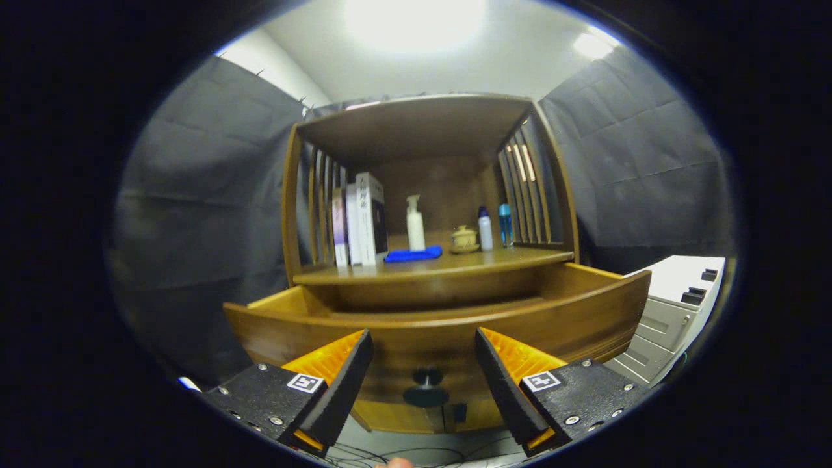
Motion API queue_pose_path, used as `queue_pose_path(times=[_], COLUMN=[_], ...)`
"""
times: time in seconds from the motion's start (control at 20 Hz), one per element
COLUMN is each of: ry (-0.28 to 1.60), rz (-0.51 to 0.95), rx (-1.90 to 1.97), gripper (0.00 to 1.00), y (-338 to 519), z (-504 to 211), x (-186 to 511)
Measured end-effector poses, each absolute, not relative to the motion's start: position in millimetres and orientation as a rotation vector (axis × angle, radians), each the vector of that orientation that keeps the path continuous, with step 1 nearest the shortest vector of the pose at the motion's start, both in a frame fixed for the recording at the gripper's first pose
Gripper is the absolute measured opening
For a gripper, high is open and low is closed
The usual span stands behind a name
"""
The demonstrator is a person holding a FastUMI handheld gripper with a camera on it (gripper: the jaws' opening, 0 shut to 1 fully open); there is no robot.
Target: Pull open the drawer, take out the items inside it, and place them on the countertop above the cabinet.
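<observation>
Tongs (424, 364) spread, gripping nothing, facing pulled-out wooden drawer (448, 325): stiff, likely heavy, best taken by the round knob (426, 377).

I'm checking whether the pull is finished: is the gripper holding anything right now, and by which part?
Nothing is held. The gripper is open, its fingers apart before the pulled-out drawer, with the knob untouched between them.

- The gripper (424, 364) is holding its fingers wide apart, and the drawer (442, 328) front with its knob (427, 377) is standing just ahead, at 12 o'clock.
- Above the pulled-out drawer, free room is opening under the countertop (435, 268).
- Books (359, 220) at 11 o'clock, a blue cloth (413, 254), a white bottle (415, 224), a small jar (464, 238) and two bottles (494, 227) at 1 o'clock are occupying the countertop.
- A grey cabinet (676, 312) is blocking at 3 o'clock.
</observation>
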State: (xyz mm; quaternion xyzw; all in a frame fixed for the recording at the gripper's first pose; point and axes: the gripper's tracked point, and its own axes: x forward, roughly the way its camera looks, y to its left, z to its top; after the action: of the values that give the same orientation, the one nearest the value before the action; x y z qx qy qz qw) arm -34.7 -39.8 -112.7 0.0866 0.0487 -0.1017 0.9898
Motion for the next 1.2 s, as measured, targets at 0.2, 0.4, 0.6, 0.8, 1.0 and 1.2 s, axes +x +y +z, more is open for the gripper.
queue_pose_path(times=[0.2, 0.4, 0.6, 0.8, 1.0, 1.2], ry=[0.156, 0.190, 0.232, 0.408, 0.611, 0.779], rz=[-0.224, -0.272, -0.290, -0.350, -0.397, -0.418], rx=[0.139, 0.106, 0.084, 0.002, 0.004, -0.022], gripper=[0.95, 0.95, 0.95, 0.95, 0.95, 0.94], y=[-54.3, -69.0, -67.0, -75.5, -80.0, -86.2], z=[-88.9, -56.9, -37.0, -55.3, -96.6, -135.8], x=[-27.4, -2.5, 34.9, 57.5, 75.0, 84.0])
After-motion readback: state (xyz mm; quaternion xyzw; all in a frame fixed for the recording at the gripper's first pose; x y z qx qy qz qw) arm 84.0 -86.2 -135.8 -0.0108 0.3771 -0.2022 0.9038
